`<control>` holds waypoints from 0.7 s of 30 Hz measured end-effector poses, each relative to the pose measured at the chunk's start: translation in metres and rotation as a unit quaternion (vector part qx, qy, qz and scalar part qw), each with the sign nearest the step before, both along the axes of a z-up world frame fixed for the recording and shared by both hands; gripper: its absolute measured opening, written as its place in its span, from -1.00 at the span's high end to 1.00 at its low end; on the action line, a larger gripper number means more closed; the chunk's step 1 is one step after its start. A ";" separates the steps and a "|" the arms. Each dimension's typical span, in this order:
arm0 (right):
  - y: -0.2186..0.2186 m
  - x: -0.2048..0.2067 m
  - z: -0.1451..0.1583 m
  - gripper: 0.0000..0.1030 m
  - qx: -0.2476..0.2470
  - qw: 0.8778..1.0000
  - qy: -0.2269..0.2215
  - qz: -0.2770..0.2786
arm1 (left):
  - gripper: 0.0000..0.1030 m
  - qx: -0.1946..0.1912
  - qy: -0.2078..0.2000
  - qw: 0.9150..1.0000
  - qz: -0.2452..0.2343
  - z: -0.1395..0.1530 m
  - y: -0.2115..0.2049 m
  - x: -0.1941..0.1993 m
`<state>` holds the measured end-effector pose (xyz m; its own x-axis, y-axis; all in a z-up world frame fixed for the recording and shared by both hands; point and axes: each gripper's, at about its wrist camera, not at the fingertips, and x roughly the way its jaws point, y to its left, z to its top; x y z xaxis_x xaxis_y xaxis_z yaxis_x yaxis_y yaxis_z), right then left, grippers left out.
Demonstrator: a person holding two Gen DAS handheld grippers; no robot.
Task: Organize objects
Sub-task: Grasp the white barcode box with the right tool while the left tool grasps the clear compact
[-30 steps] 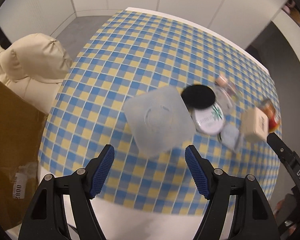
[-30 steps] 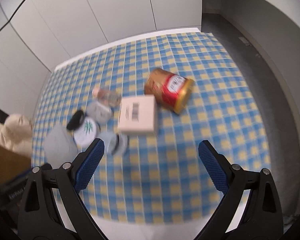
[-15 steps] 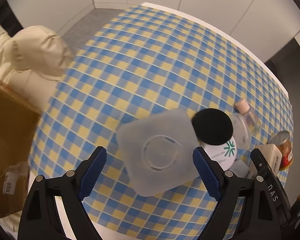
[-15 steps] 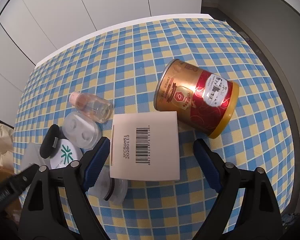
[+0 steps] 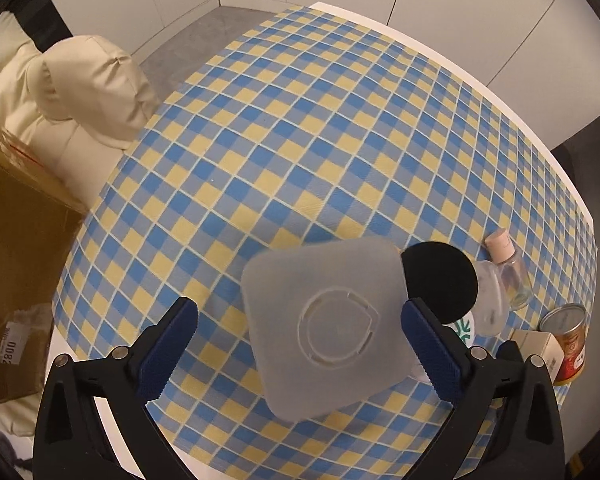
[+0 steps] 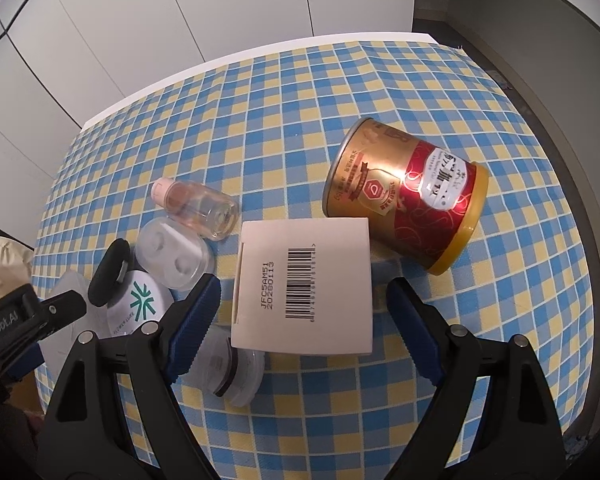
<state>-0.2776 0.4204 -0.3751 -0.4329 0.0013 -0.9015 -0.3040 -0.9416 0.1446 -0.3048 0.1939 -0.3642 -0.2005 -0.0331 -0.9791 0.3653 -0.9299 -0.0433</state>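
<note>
Both grippers poised over their targets

The left gripper [image 5: 298,344] has just been opening; jaws wide, straddling the frosted square container [image 5: 324,328], pads clear. The right gripper [image 6: 302,316], jaws apart, brackets the white box [image 6: 304,284], can [image 6: 404,196] at 1 o'clock.

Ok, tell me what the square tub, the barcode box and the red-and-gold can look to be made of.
Square tub: frosted, translucent plastic, probably; the check cloth shows dimly through it, and it has a moulded ring.
Barcode box: matte white card, going by its folded edge and printed barcode.
Red-and-gold can: looks like glossy printed metal with a bright glare; its yellow lid may be plastic.
</note>
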 end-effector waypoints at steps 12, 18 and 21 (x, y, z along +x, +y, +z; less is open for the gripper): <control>-0.008 0.001 -0.003 -0.71 -0.005 1.000 0.004 0.005 | -0.99 0.000 -0.008 1.000 -0.024 -0.015 0.016 -0.012; -0.016 0.000 -0.004 -0.28 0.014 1.000 0.001 0.006 | -0.66 -0.014 0.006 0.999 -0.043 -0.022 0.012 -0.018; -0.019 0.000 -0.003 -0.06 0.037 0.999 0.001 0.007 | -0.61 -0.022 0.019 0.997 -0.068 -0.021 0.014 -0.017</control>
<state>-0.2775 0.4010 -0.3785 -0.4357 0.0609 -0.8980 -0.2901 -0.9540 0.0760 -0.3216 0.2081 -0.3851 -0.2424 -0.0461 -0.9691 0.2339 -0.9722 -0.0123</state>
